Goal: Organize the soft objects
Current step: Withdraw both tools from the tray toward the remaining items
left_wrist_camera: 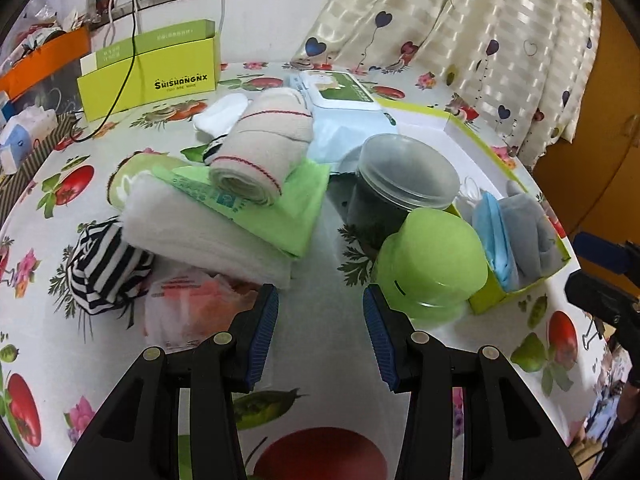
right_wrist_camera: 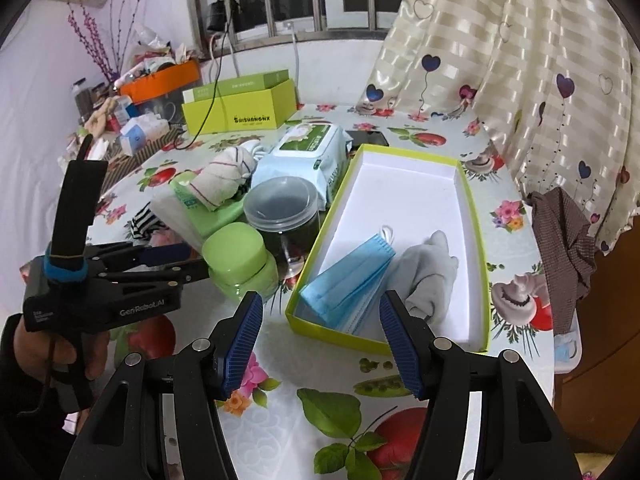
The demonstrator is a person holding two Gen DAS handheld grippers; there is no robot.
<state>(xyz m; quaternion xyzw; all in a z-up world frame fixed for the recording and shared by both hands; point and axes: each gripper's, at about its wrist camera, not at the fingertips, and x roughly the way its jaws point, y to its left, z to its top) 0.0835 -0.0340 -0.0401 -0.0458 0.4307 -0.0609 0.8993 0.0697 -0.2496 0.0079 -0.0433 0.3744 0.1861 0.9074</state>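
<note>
Clutter was your main hazard at this moment: your left gripper (left_wrist_camera: 320, 336) hung wide and empty over the flower-printed counter (left_wrist_camera: 320, 420), with the crinkled clear plastic bag (left_wrist_camera: 188, 312) just beside its left finger and the lime-green round plastic lidded tub (left_wrist_camera: 428, 264) just beside its right. A forward reach toward the soft pile looked likely to nudge that tub, or the clear jar with dark contents (left_wrist_camera: 400, 188) behind it, against the shallow lime-green cardboard tray (right_wrist_camera: 476, 248). The rolled beige towel with red stitching (left_wrist_camera: 260, 152) sat atop the folded green cloth (left_wrist_camera: 296, 208) and the white fluffy fabric (left_wrist_camera: 200, 232), so pulling a lower layer would probably tip it off. Your right gripper (right_wrist_camera: 320, 340) was also spread wide and held nothing, poised near the tray's front edge, where a low approach could catch the rim and shove the tray. Already inside the tray lay one stack of blue pleated face masks (right_wrist_camera: 348, 280) and one grey soft cloth (right_wrist_camera: 432, 268), touching each other. Still outside I counted one black-and-white striped fabric bundle (left_wrist_camera: 104, 268), one white sock-like piece (left_wrist_camera: 222, 112), one pale blue wet-wipe pack (right_wrist_camera: 308, 152), one towel roll, one green cloth and one white fabric.
</note>
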